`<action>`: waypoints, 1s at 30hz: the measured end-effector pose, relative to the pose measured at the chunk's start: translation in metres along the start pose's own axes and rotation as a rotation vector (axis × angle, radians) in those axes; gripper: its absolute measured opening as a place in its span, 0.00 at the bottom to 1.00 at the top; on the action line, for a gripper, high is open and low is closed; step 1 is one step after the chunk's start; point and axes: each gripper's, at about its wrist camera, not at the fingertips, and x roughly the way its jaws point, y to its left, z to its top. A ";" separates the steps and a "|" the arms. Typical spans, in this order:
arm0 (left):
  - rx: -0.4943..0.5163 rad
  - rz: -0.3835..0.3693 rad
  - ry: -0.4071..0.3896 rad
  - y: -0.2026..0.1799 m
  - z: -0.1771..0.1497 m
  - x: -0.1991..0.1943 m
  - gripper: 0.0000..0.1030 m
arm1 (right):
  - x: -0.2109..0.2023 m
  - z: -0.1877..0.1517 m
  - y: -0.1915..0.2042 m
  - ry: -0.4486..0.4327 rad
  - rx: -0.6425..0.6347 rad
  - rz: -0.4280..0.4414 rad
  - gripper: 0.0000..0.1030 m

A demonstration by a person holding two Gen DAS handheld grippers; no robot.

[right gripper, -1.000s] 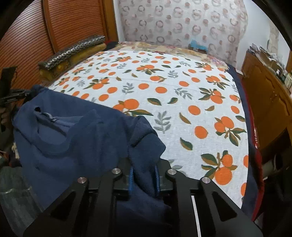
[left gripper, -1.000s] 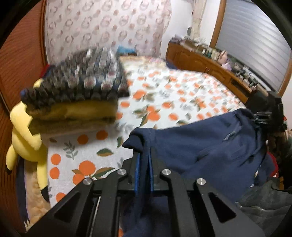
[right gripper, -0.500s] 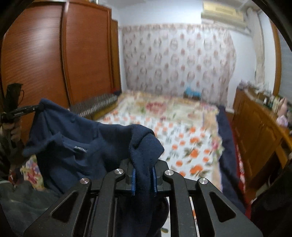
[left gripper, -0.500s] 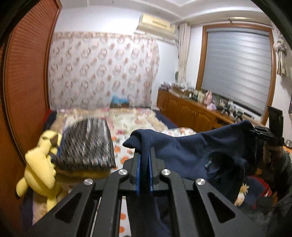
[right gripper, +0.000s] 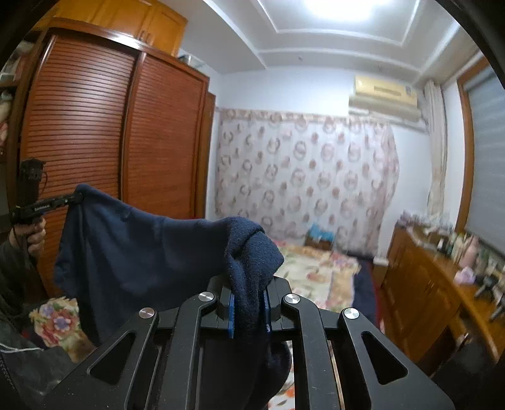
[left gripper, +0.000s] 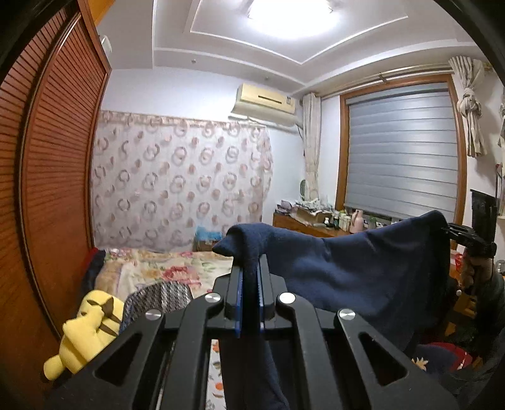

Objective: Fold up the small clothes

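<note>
Bright ceiling light [left gripper: 292,15] glare, fisheye-bent edges, dark corners, right-wrist view motion-blurred

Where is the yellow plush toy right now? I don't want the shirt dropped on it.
In the left wrist view, the yellow plush toy sits low on the left, beside the wooden wardrobe and a patterned folded blanket, left of the navy shirt.

The right gripper [right gripper: 249,302] pinches a dark navy fleece garment [right gripper: 151,249], stretched toward the left gripper [right gripper: 75,198] before a slatted wooden wardrobe [right gripper: 94,132].
</note>
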 end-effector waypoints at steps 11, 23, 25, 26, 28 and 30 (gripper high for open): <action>0.048 0.140 0.160 0.049 -0.010 0.171 0.13 | 0.130 0.005 -0.077 0.152 0.043 -0.128 0.12; 0.002 0.087 0.485 0.053 -0.121 0.256 0.45 | 0.273 -0.149 -0.138 0.503 0.227 -0.230 0.37; -0.004 0.103 0.487 0.049 -0.127 0.249 0.45 | 0.265 -0.156 -0.131 0.509 0.231 -0.214 0.37; -0.003 0.113 0.492 0.048 -0.131 0.244 0.45 | 0.260 -0.161 -0.129 0.509 0.235 -0.202 0.37; -0.007 0.108 0.510 0.045 -0.138 0.235 0.45 | 0.252 -0.169 -0.123 0.513 0.236 -0.185 0.37; -0.004 0.106 0.535 0.039 -0.148 0.229 0.45 | 0.244 -0.180 -0.118 0.523 0.247 -0.162 0.37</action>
